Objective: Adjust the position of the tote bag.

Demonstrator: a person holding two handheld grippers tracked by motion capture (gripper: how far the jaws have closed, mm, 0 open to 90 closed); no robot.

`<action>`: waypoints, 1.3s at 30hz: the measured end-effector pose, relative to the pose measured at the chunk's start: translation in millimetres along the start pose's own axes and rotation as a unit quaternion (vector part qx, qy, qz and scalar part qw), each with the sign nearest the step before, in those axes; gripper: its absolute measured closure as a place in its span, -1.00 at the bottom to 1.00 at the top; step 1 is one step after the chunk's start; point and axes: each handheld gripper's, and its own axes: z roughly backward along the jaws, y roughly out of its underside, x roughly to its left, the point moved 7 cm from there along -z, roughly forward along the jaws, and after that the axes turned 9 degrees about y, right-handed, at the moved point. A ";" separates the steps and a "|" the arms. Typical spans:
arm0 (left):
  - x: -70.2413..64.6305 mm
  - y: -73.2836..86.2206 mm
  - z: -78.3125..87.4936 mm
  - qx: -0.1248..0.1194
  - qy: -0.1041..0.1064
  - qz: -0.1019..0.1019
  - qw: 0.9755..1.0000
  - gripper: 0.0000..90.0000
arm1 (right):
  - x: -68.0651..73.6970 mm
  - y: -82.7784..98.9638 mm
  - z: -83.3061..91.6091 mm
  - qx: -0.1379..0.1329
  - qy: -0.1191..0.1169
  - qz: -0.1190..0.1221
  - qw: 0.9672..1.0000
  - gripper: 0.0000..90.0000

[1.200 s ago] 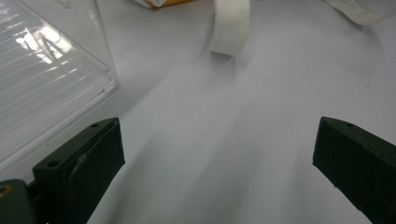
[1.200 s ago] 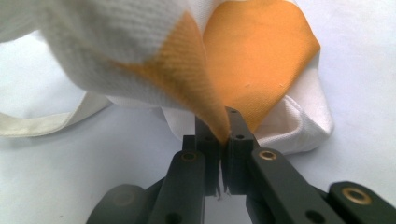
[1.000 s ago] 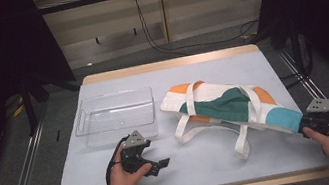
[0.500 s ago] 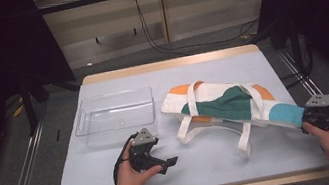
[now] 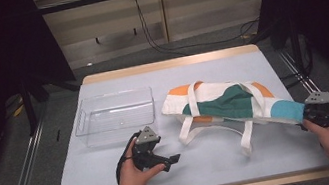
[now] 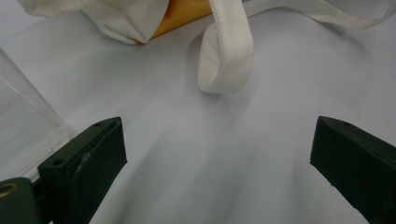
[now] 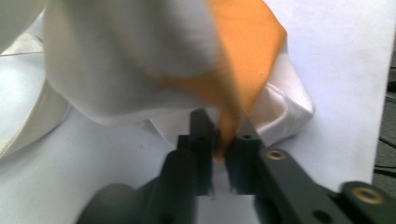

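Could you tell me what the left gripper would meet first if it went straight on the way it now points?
Probably the white strap loop of the bag. The left gripper has open jaws over bare table, and the loop lies straight ahead, with the bag's folded cloth just behind it. Depth is hard to judge.

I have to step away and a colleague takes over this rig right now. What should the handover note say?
Left gripper: jaws wide open, nothing between them, low over the table, aimed toward a white strap loop.
Right gripper: jaws have just been opening a little, but orange fabric of the tote bag sits between them, seemingly pinched.
Things: the bag lies crumpled on the table's right half, handles spread out; the clear plastic bin stands to its left with nothing in it.
Done: the bag's right end is gripped.
Left: probably take the other end or strap with the left gripper, then handle the bag.
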 end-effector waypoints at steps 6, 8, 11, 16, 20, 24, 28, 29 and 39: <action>-1.5 -1.1 0.0 -0.003 0.002 -0.004 1.000 -0.92 | 5.7 6.2 13.5 0.000 0.009 -0.004 1.000 0.36; -2.0 -1.6 -0.2 -0.003 0.001 -0.006 1.000 -0.92 | 8.8 9.4 18.6 0.002 0.007 -0.001 1.000 0.33; -1.4 -1.1 -1.4 -0.001 0.001 -0.006 1.000 -0.92 | 13.4 12.7 26.8 0.002 0.006 0.000 1.000 0.25; 0.3 -1.0 -3.1 0.000 0.002 -0.006 1.000 -0.92 | 19.7 12.4 38.7 -0.011 0.000 -0.001 1.000 0.18; 1.5 -1.8 -2.5 -0.001 0.000 -0.004 1.000 -0.92 | 17.7 13.8 30.0 -0.002 0.000 -0.011 1.000 0.18; 1.9 -0.5 -1.7 -0.002 -0.001 0.000 1.000 -0.91 | 14.1 11.2 16.1 -0.006 0.005 -0.019 1.000 0.30; 5.1 0.5 -1.2 -0.004 -0.002 0.003 1.000 -0.90 | 8.3 2.4 9.6 -0.013 0.010 -0.019 1.000 0.79; 5.4 0.7 -0.7 -0.001 -0.002 0.003 1.000 -0.90 | 8.3 2.4 9.6 -0.013 0.010 -0.019 1.000 0.79; 3.5 -0.6 -2.7 0.000 -0.001 0.002 1.000 -0.89 | -4.2 -4.8 -3.8 -0.017 0.014 -0.026 0.999 0.92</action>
